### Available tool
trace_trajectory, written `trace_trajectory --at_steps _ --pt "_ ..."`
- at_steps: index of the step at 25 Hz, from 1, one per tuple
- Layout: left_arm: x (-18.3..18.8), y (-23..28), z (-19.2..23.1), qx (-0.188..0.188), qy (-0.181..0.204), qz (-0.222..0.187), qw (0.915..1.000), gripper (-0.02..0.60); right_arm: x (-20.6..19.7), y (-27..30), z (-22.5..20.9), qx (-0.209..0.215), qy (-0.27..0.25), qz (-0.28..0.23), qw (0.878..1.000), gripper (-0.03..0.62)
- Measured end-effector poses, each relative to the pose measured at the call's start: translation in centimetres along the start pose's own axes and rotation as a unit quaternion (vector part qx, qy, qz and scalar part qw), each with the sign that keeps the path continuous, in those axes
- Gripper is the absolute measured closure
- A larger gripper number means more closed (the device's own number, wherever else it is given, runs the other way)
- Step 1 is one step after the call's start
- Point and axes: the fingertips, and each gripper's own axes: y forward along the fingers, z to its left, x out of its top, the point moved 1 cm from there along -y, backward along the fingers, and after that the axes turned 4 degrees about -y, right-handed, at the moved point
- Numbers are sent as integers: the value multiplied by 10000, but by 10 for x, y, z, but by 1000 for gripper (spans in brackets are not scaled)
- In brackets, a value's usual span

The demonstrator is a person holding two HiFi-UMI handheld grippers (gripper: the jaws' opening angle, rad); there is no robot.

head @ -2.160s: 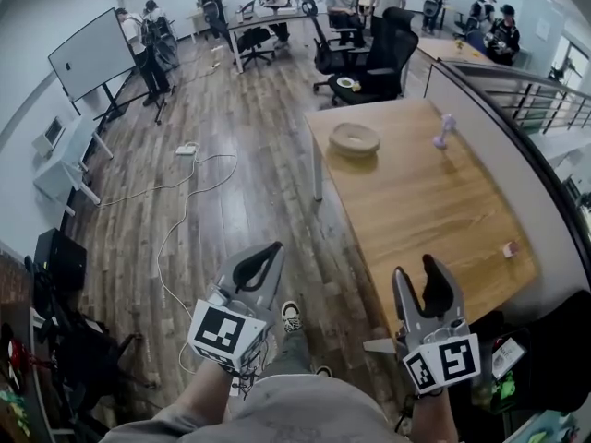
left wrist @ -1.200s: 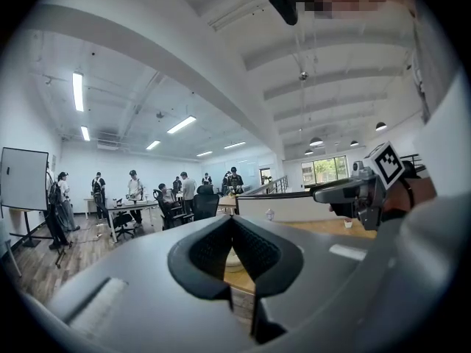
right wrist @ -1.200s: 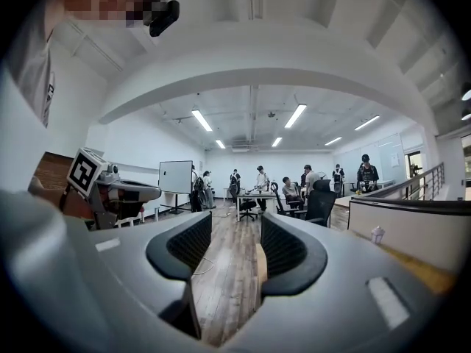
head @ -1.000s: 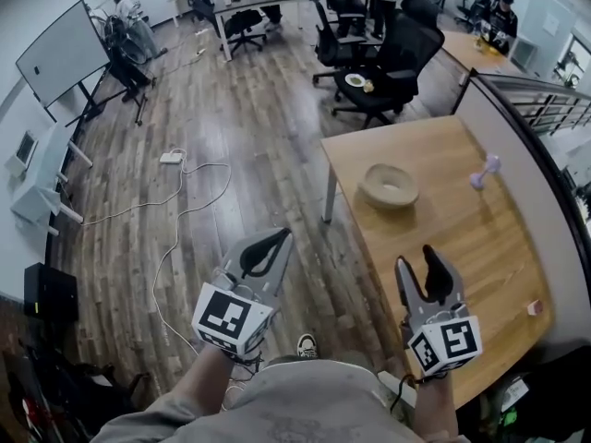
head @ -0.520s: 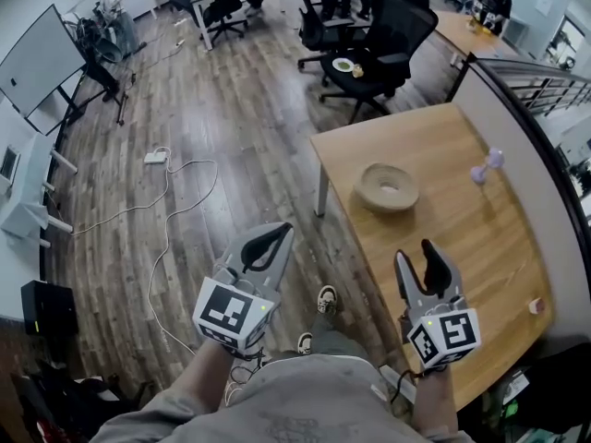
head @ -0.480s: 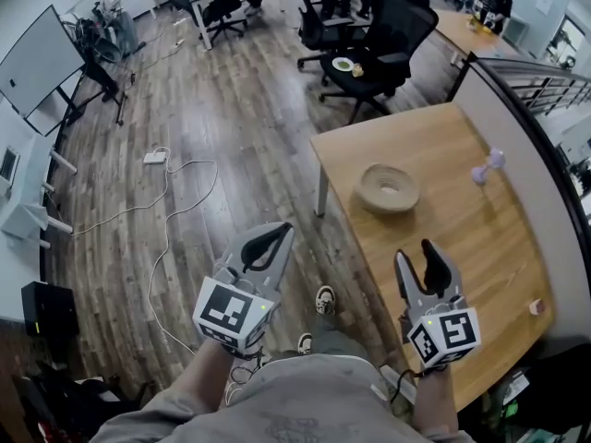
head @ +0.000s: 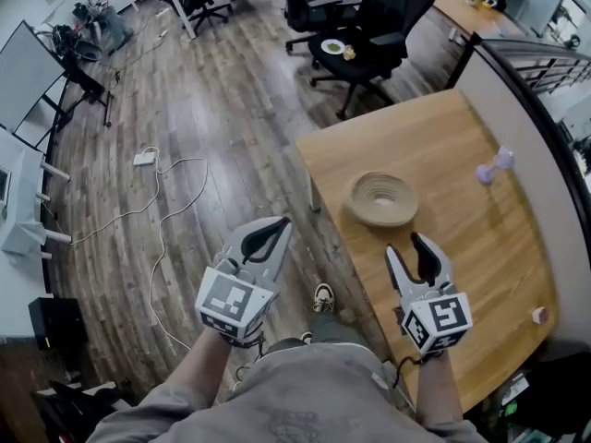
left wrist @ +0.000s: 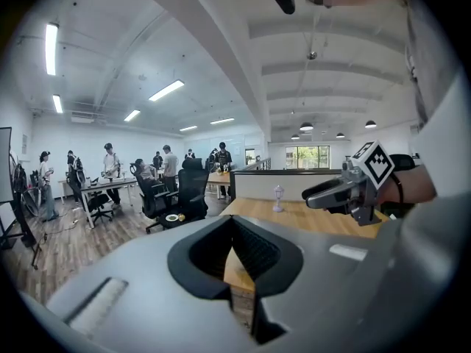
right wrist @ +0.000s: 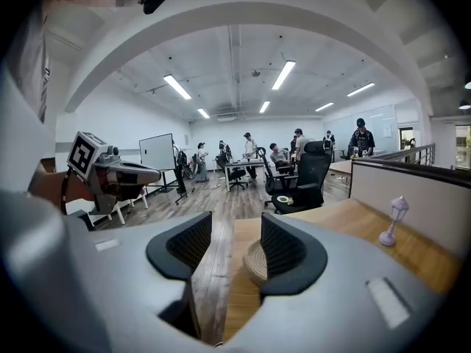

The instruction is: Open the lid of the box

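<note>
Left claw (head: 279,223) clenched, empty, over the floor (head: 212,100); right claw (head: 407,250) released, empty, above the bench (head: 462,238) near a woven bowl (head: 381,198).

No legible text or numbers, apparently.

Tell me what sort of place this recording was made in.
Probably an open-plan office or lab workspace. It has black office chairs, a whiteboard on a stand, and a large wooden table. The gripper views show people working at desks farther back.
</note>
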Motion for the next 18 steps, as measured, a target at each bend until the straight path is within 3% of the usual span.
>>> trace_trajectory --at_steps 8,14,15,17,18 --pt "-35 73 24 -246 281 621 9974 582 -31 71 -39 311 183 464 9983 399" --pt "-75 111 24 -567 389 942 9932 581 -64 106 -45 557 295 855 9943 399" --pt "-83 116 25 -600 386 1038 9920 568 -69 110 -45 603 311 896 9937 399" --pt "-100 128 24 -680 378 1251 9891 432 -77 118 -43 675 309 983 9924 399" --pt "-107 133 24 -728 382 1343 9875 401 -82 121 -43 697 287 1033 9918 399"
